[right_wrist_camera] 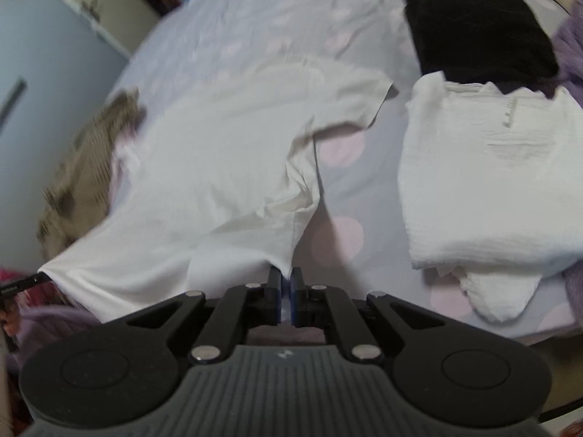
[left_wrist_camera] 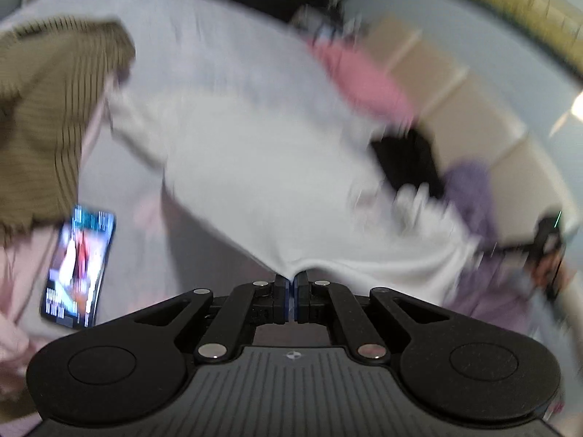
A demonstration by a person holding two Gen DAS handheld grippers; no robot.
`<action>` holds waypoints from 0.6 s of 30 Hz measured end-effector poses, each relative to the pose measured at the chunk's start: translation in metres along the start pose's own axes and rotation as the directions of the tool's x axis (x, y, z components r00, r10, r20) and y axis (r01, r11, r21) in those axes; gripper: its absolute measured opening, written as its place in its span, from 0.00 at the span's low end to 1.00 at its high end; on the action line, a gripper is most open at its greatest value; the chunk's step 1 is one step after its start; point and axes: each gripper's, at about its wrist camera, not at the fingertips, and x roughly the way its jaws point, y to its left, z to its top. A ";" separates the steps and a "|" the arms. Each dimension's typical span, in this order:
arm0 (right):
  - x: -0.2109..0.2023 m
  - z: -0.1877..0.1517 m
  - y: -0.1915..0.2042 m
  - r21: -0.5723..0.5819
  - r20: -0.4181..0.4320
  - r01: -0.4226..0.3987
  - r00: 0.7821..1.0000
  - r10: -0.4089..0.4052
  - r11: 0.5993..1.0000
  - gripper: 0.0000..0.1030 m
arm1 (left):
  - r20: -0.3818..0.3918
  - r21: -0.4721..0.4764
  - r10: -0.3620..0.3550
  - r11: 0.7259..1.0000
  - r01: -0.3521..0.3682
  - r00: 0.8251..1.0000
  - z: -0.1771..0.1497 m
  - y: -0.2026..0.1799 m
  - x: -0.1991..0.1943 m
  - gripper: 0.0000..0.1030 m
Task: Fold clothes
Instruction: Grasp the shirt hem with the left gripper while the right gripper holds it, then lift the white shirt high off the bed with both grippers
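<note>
White T-shirt (right_wrist_camera: 218, 167) is up off the polka-dot bedsheet (right_wrist_camera: 342, 185), near hem pinched at both ends: left gripper (left_wrist_camera: 291, 282) clamped on the hem, right gripper (right_wrist_camera: 286, 278) clamped on it too. Folded white garment (right_wrist_camera: 488, 182) lies right, folded black one (right_wrist_camera: 473, 18) beyond it, striped olive top (left_wrist_camera: 43, 116) left, phone (left_wrist_camera: 78, 267) near left.

A lit phone (left_wrist_camera: 78, 267) lies on the spotted bedsheet (right_wrist_camera: 255, 25). Pale cabinet doors (right_wrist_camera: 47, 69) stand beyond the bed's far edge.
</note>
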 end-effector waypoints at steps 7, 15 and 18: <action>-0.072 0.001 -0.001 0.090 0.391 -0.279 0.893 0.223 0.956 0.05 | 0.294 -0.014 -0.154 0.986 0.166 0.943 0.058 -0.022 -0.034 0.00; -0.182 0.037 0.077 -0.179 0.709 -0.309 0.617 0.340 0.934 0.05 | 0.587 0.140 -0.282 0.959 0.248 0.759 0.142 -0.081 -0.097 0.00; -0.220 0.043 0.107 -0.257 0.768 -0.267 0.527 0.364 0.929 0.05 | 0.642 0.182 -0.288 0.957 0.224 0.710 0.159 -0.107 -0.120 0.00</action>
